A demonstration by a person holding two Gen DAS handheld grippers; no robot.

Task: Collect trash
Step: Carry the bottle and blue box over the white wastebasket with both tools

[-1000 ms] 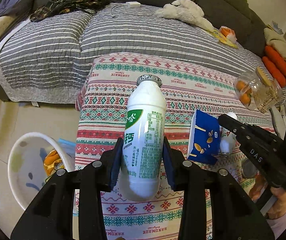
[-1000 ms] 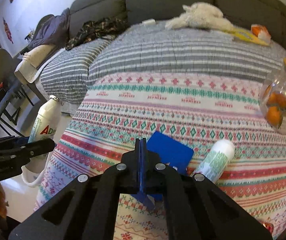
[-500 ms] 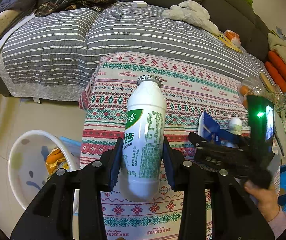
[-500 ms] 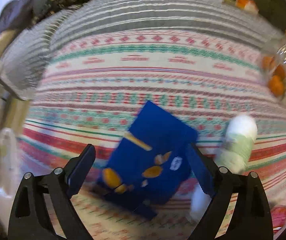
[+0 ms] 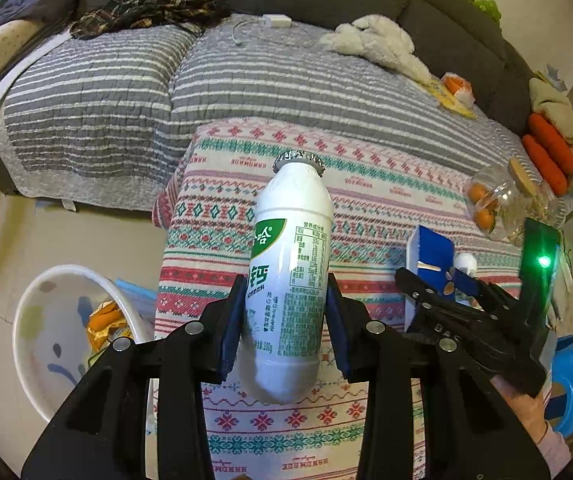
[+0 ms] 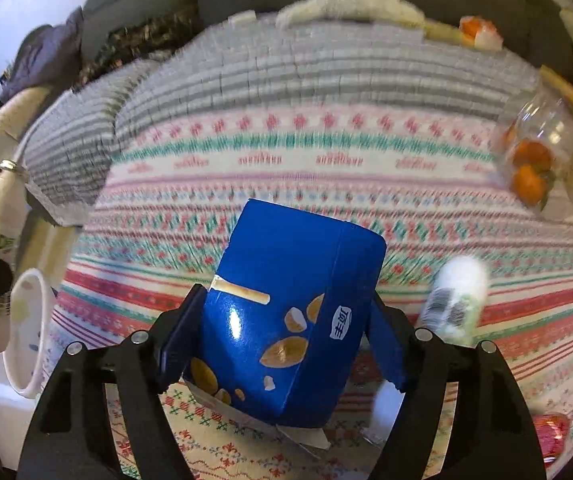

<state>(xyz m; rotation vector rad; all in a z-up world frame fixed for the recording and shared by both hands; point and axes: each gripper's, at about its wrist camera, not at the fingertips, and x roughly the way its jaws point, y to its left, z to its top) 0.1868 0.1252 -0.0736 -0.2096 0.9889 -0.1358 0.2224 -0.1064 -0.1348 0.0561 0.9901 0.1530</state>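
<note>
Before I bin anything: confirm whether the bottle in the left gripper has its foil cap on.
Yes, the white bottle clamped in the left gripper shows a crimped silver foil cap on its top.

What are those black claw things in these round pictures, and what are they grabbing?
They are two grabbers that a person holds, one in each hand, each with a small camera looking along its two fingers. That lens bends the picture, so it looks round.

One picture comes from the left gripper. It is squeezing a white drink bottle with green writing. You can also see the right gripper from the side there, and a white bin on the floor.

The other picture comes from the right gripper. Its jaws are closing around a blue box on the patterned tablecloth. A small white bottle lies beside the box, and a clear jar with orange fruit sits farther away.
</note>
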